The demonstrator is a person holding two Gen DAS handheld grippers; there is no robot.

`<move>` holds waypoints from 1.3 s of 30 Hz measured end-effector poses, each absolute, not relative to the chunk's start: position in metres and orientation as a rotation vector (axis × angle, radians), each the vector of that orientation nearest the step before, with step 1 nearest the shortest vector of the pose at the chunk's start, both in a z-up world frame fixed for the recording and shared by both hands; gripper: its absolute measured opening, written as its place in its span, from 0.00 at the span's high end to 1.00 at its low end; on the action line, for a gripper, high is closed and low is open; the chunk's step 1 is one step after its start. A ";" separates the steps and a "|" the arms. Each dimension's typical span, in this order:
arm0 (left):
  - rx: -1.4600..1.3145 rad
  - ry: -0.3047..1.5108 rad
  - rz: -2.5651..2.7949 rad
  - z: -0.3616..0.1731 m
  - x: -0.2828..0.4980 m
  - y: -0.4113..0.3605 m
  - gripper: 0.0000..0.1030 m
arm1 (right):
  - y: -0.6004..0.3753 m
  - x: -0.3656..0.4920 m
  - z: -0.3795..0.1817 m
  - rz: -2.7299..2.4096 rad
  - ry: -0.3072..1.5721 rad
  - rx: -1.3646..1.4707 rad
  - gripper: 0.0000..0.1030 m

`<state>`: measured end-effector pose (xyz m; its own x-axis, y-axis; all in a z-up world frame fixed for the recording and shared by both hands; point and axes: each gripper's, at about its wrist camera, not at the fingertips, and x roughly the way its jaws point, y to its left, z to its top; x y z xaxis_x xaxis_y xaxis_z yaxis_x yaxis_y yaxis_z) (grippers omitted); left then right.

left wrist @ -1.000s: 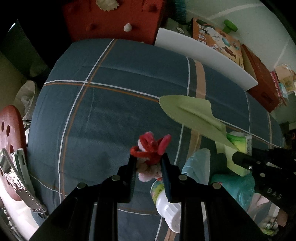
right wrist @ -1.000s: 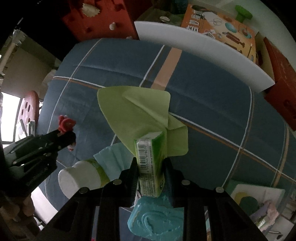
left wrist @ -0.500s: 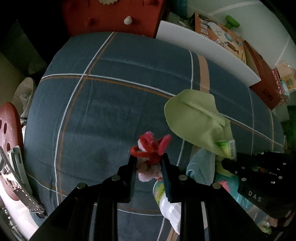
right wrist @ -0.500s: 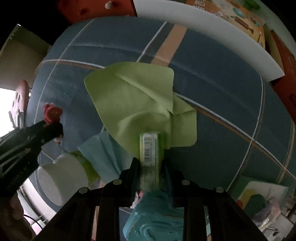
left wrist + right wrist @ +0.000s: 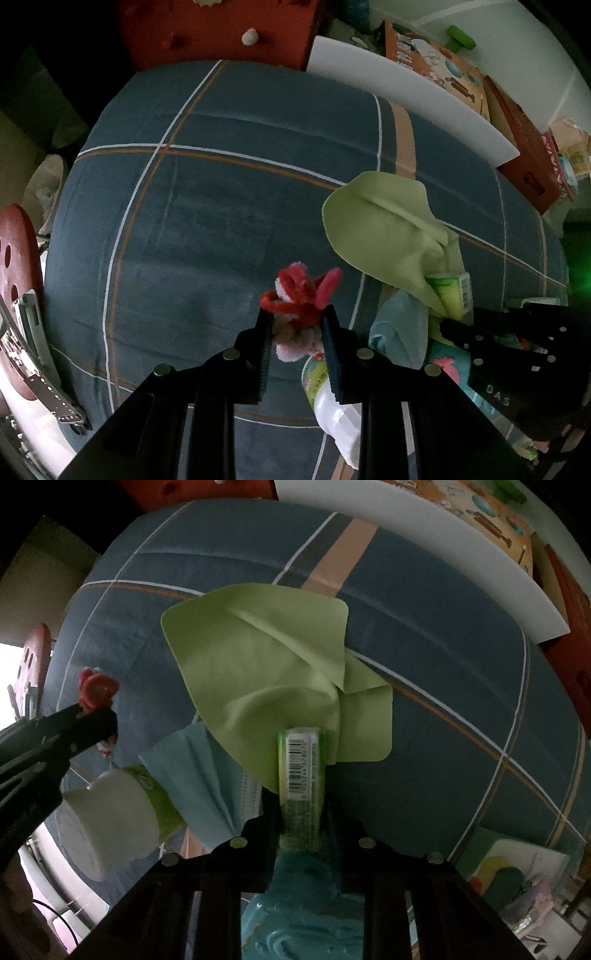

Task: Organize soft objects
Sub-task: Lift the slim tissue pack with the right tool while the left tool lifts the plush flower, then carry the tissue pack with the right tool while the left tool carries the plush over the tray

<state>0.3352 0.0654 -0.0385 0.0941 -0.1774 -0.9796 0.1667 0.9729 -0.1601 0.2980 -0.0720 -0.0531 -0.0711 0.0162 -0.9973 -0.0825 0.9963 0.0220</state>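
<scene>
A red and pink fuzzy toy [image 5: 299, 291] sticks up between the fingers of my left gripper [image 5: 297, 321], which is shut on it above the blue plaid bed cover [image 5: 203, 221]. My right gripper [image 5: 301, 808] points down with a green tissue pack [image 5: 301, 764] between its pads, and its jaws are closing on the pack. The pack's far end rests against a crumpled light-green cloth [image 5: 266, 672]. A pale blue face mask [image 5: 199, 771] lies under the cloth's left edge. The left gripper [image 5: 99, 720] and its toy [image 5: 96, 686] show at the left of the right wrist view.
A green-labelled bottle with a white cap [image 5: 110, 819] lies beside the mask, and a teal soft item [image 5: 295, 923] sits under the right gripper. A white board [image 5: 406, 92], a red box [image 5: 207, 29] and orange boxes [image 5: 524, 147] line the far bed edge. A red stool [image 5: 14, 266] stands at the left.
The right gripper has come down with the green pack toward the green cloth, which now fills more of its view. The left gripper and its toy have stayed put.
</scene>
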 end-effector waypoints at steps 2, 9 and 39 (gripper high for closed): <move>-0.012 1.457 -0.252 -0.039 0.335 0.068 0.74 | -0.074 0.299 -0.051 0.084 1.636 -0.047 0.76; -0.015 1.459 -0.254 -0.043 0.336 0.066 0.74 | -0.092 0.298 -0.038 0.081 1.604 -0.017 0.77; 0.047 1.272 -0.362 0.087 0.263 0.005 0.74 | -0.184 0.230 0.084 -0.059 1.440 0.056 0.77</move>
<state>0.2628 0.0052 0.0871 0.2460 -0.2390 -0.9393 0.2907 0.9427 -0.1638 0.2298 -0.1842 0.0845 0.1296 -0.0071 -0.9915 0.0741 0.9972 0.0026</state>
